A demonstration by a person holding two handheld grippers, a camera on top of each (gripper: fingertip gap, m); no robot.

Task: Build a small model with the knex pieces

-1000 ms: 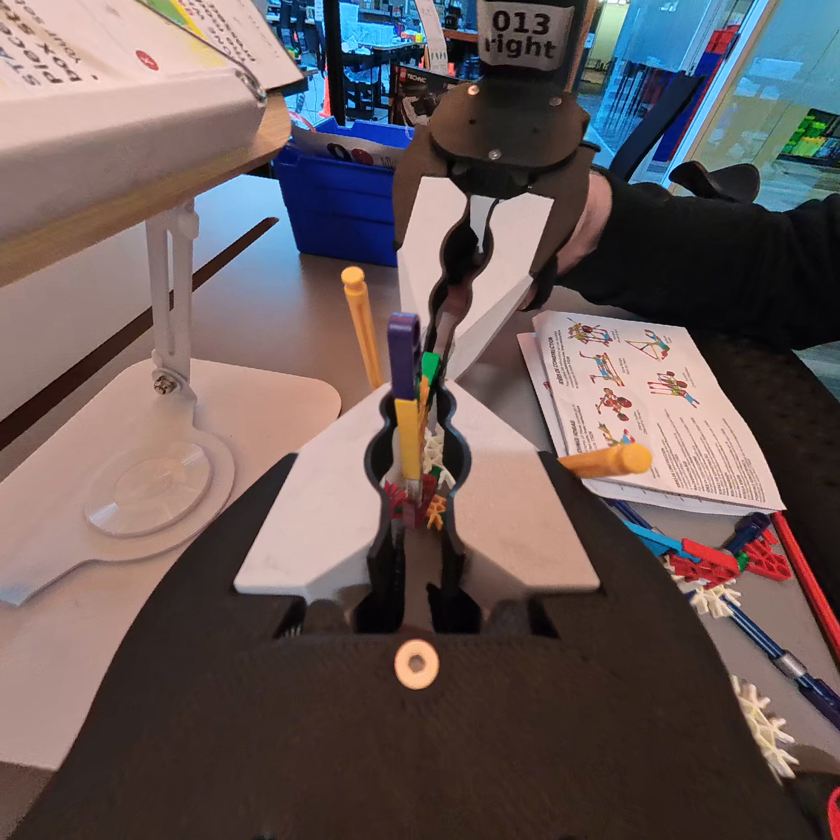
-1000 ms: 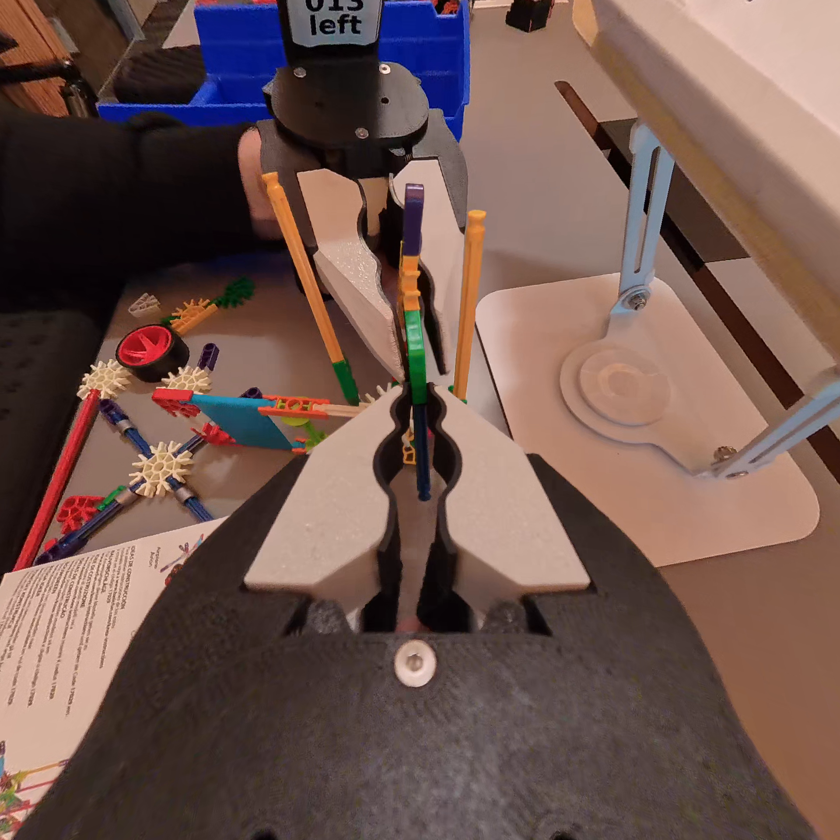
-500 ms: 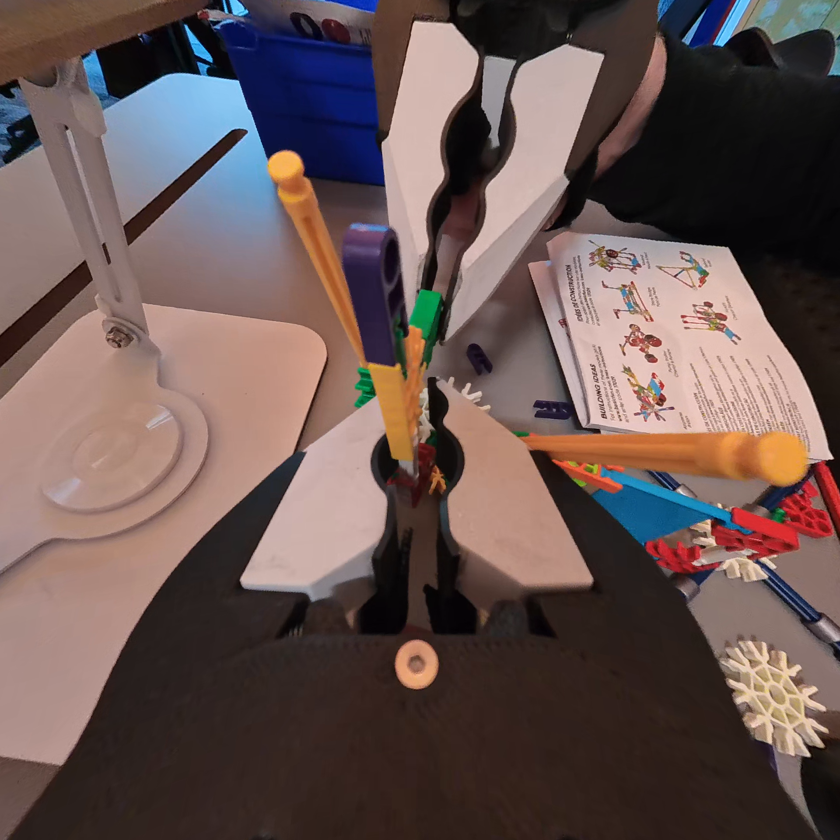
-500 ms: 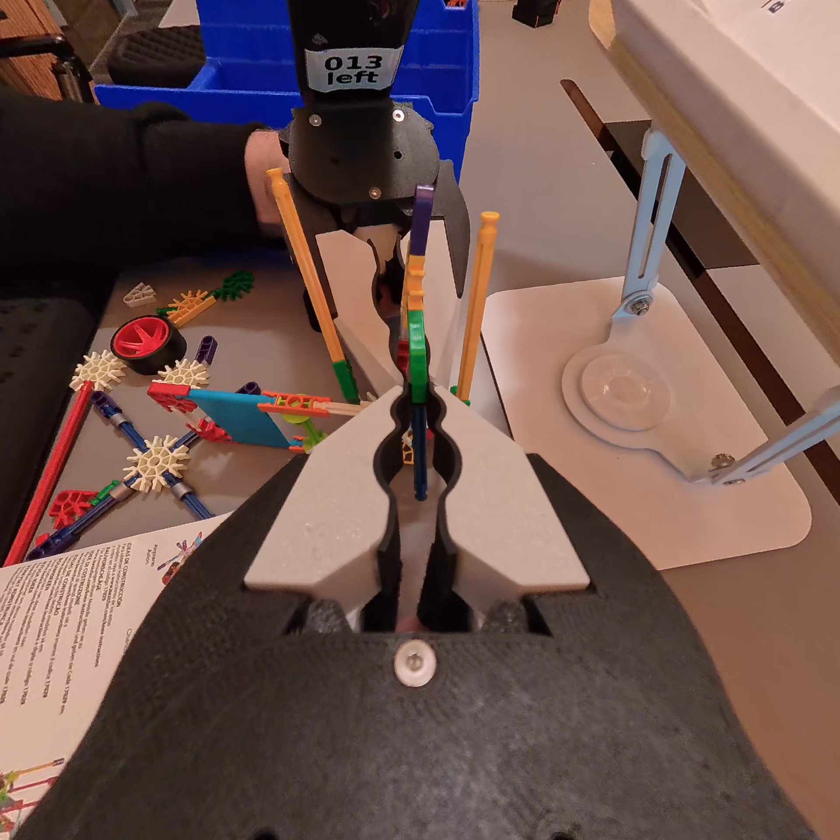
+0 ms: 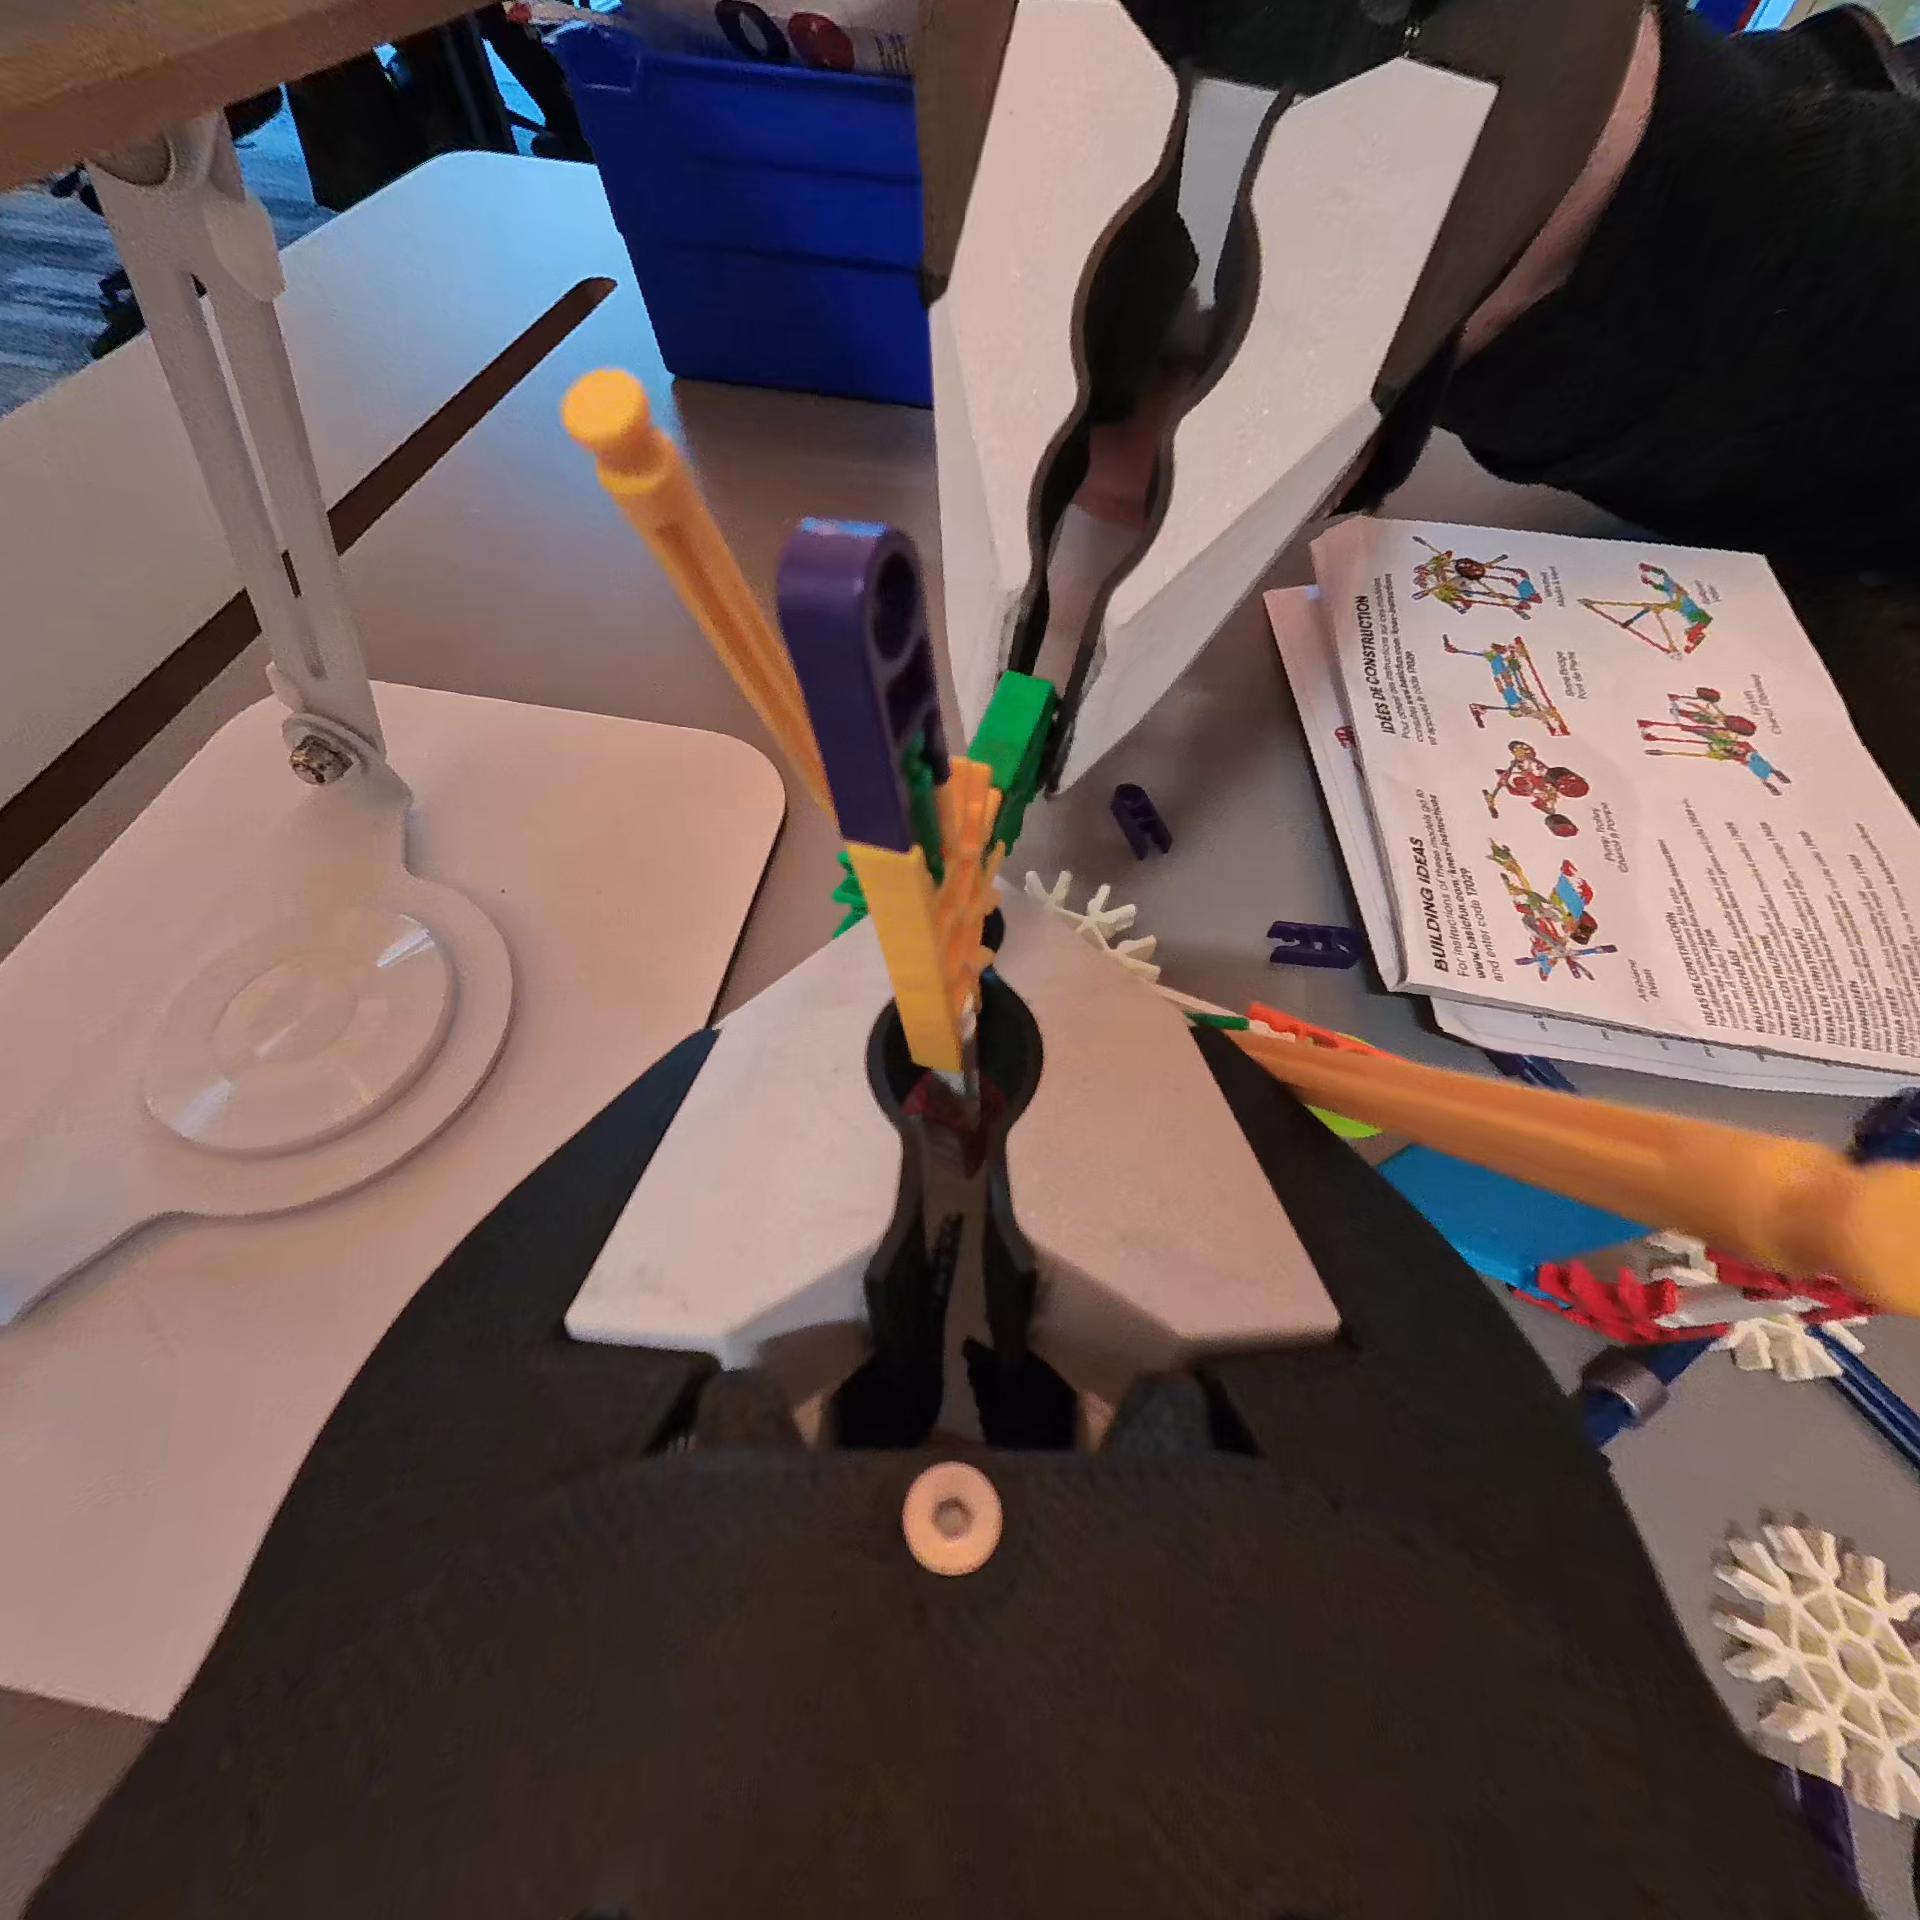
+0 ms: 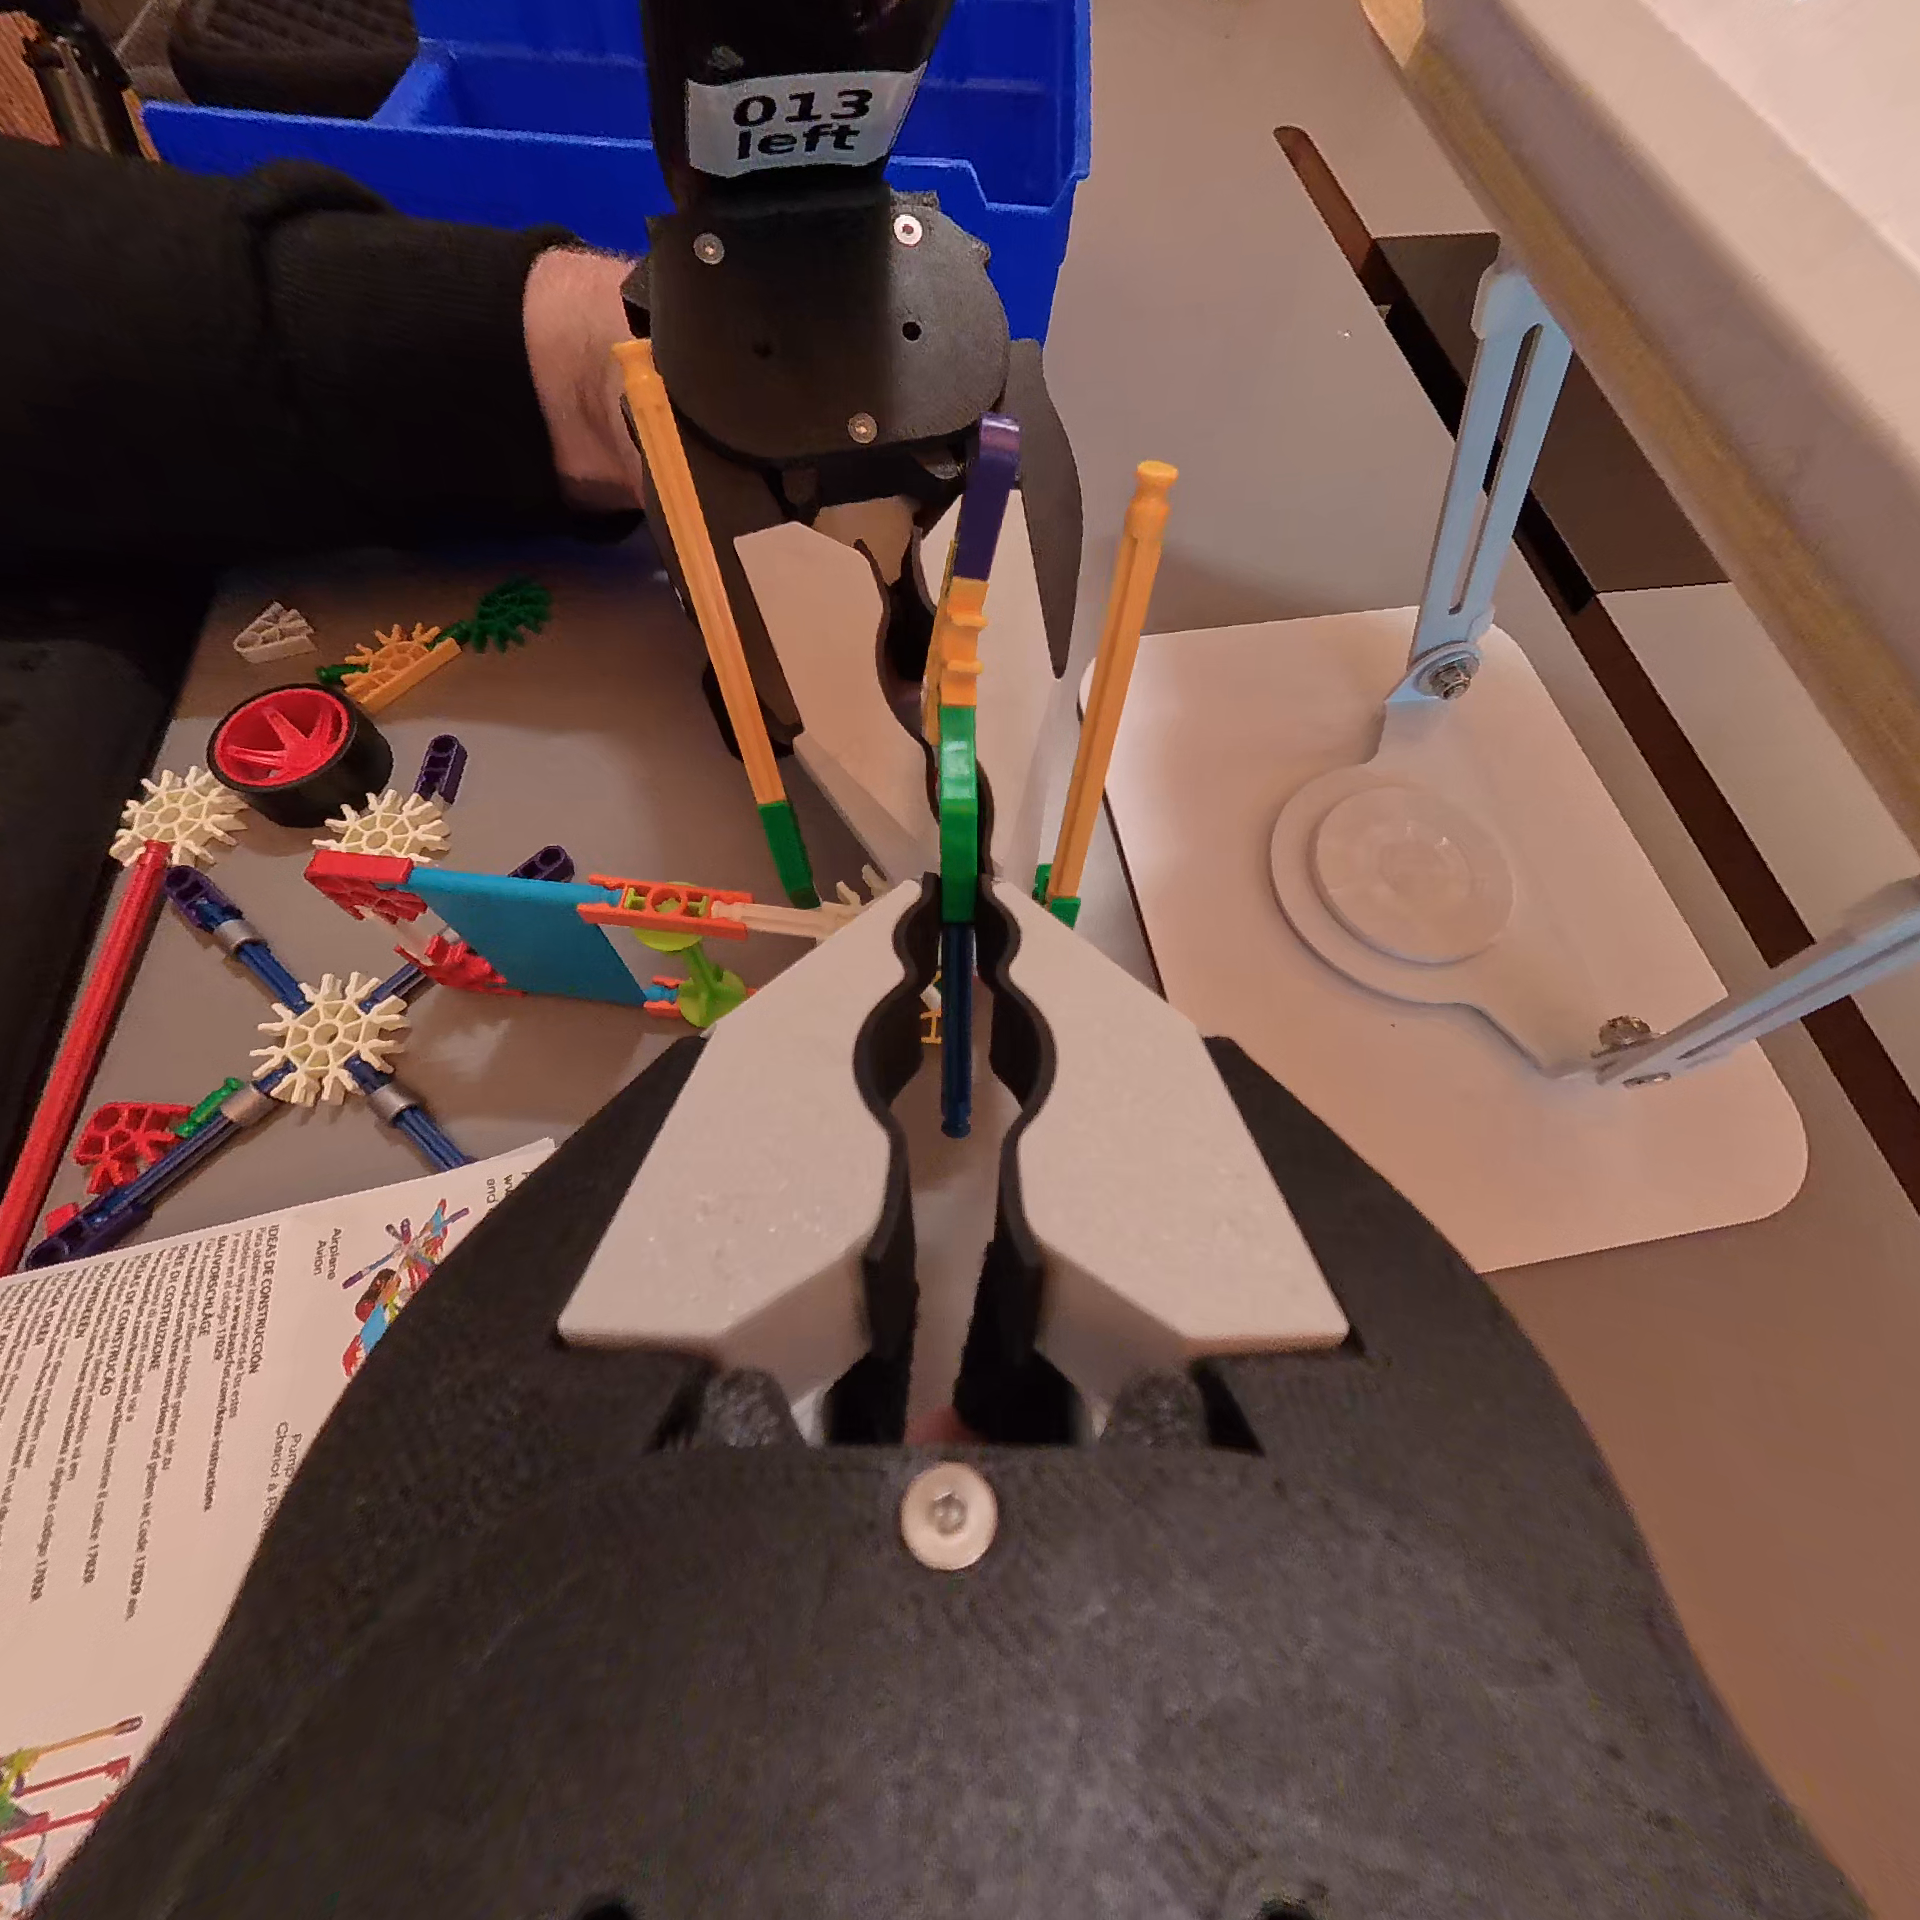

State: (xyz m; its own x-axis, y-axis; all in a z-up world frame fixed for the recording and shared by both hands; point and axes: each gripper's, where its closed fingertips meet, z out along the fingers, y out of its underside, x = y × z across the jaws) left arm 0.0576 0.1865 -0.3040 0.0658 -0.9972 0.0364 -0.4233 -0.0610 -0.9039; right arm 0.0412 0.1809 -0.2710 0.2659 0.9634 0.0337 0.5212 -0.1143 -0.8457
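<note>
Both grippers hold one construction-toy assembly above the table. My left gripper (image 5: pixel 987 935) is shut on its yellow strip (image 5: pixel 914 966), beside an orange snowflake connector (image 5: pixel 966 852) and under a purple connector (image 5: pixel 862 675). My right gripper (image 6: pixel 956 894) is shut on the green connector (image 6: pixel 956 810) with a dark blue rod (image 6: pixel 956 1029) between its fingers. Two orange rods (image 6: pixel 707 582) (image 6: pixel 1107 686) stick up from the assembly. In the left wrist view the right gripper (image 5: pixel 1039 758) pinches the green piece (image 5: pixel 1013 727). The left gripper (image 6: pixel 914 727) faces me in the right wrist view.
A blue bin (image 5: pixel 779 208) stands at the back. A white stand base (image 6: pixel 1455 935) lies beside the assembly under a wooden shelf (image 5: pixel 208 62). An instruction booklet (image 5: pixel 1610 810) lies on the table. Loose parts include a red wheel (image 6: pixel 296 748), a blue panel piece (image 6: pixel 520 935) and white snowflake connectors (image 5: pixel 1829 1662). My two grippers' fingertips are within a few centimetres of each other. The red wheel (image 6: pixel 296 748) is about equally far from each gripper, around 25 cm.
The two grippers have come closer together, both still shut on the assembly. The left gripper has tilted, and the orange rods have swung toward the left camera.
</note>
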